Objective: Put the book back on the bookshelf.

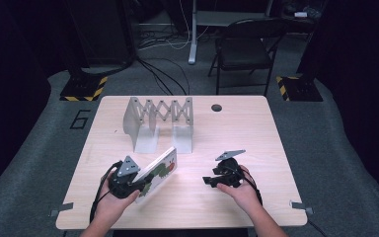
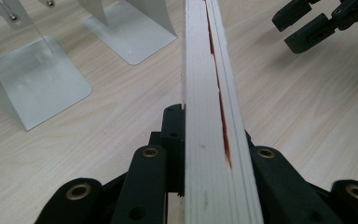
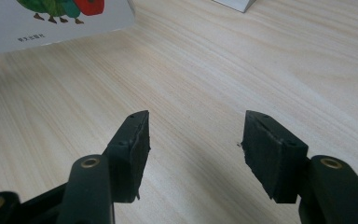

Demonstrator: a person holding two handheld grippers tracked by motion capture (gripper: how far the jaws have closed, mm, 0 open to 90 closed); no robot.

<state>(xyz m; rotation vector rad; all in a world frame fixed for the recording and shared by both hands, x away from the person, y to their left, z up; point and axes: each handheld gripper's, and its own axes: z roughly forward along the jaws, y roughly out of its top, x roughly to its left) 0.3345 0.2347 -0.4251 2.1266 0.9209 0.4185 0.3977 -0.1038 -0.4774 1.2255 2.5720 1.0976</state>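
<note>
Light falls from above onto the tabletop [image 1: 237,128], leaving it bright while the surrounding room sinks into near black. The high view is soft and low in detail. Both gripper views are evenly lit. In the left gripper view, the metal bookend [image 2: 37,79] shows a mild sheen, and the far hand-held gripper [image 2: 321,23] casts a soft shadow on the wood.
</note>
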